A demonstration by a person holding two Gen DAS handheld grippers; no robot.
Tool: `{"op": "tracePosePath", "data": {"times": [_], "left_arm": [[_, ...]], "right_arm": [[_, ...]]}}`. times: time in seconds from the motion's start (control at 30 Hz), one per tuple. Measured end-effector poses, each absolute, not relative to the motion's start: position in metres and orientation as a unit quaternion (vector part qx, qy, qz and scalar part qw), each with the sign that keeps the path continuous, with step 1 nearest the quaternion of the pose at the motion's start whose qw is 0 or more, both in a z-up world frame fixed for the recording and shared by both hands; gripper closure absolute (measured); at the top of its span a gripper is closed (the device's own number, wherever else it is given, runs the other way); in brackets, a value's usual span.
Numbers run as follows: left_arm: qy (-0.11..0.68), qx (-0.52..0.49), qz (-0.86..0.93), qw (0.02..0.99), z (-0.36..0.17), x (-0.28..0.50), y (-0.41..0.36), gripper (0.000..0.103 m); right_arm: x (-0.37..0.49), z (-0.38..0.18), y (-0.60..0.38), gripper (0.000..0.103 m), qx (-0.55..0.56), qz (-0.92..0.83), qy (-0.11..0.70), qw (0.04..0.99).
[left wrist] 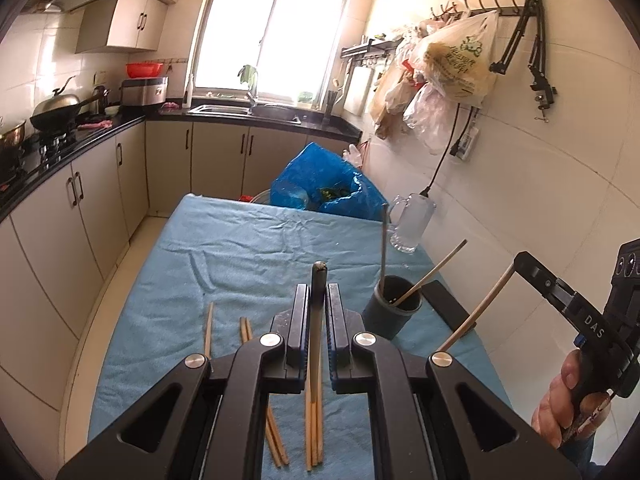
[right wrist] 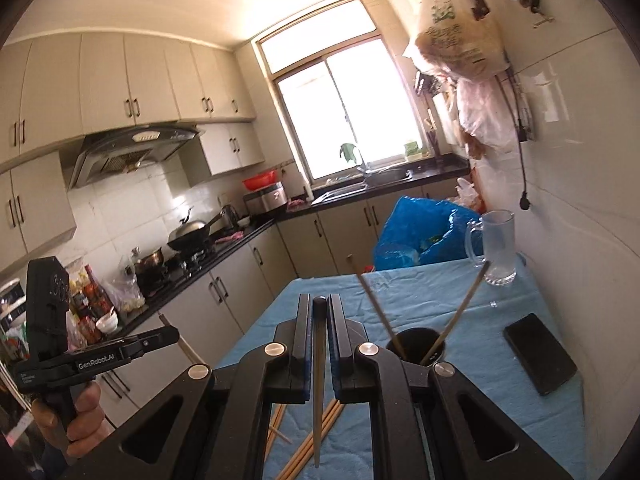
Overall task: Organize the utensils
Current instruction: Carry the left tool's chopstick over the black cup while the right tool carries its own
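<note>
My left gripper (left wrist: 319, 292) is shut on a dark-tipped wooden chopstick (left wrist: 316, 344) that stands upright between its pads, above the blue cloth. My right gripper (right wrist: 319, 300) is shut on another chopstick (right wrist: 319, 368), held just left of the dark holder cup (right wrist: 420, 346). That cup (left wrist: 394, 308) holds a metal chopstick (left wrist: 384, 240) and a wooden one (left wrist: 434, 272), both leaning. Several loose chopsticks (left wrist: 276, 436) lie on the cloth below the grippers. In the left wrist view the right gripper (left wrist: 518, 260) shows at right with its chopstick (left wrist: 480, 308).
A glass mug (left wrist: 412, 220) stands at the table's far right by the tiled wall. A black phone (right wrist: 540, 364) lies right of the cup. A blue plastic bag (left wrist: 320, 180) sits beyond the table's far edge. Kitchen counters run along the left.
</note>
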State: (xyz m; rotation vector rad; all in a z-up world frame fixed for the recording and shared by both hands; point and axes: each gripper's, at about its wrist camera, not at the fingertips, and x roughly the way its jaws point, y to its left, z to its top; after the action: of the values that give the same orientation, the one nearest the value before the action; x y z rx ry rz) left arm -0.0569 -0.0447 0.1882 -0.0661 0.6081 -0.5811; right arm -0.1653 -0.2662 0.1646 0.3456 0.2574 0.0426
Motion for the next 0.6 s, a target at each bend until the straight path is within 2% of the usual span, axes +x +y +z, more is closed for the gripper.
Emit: {"op": "tracePosePath", "data": {"times": [0.6], "left_arm": [[0.268,-0.016,-0.348,0.898,0.246,-0.052,-0.115,0.096]], "right_arm": [[-0.188,0.210,-0.329,0.095,0.199,-0.033,0.067,0.977]]}}
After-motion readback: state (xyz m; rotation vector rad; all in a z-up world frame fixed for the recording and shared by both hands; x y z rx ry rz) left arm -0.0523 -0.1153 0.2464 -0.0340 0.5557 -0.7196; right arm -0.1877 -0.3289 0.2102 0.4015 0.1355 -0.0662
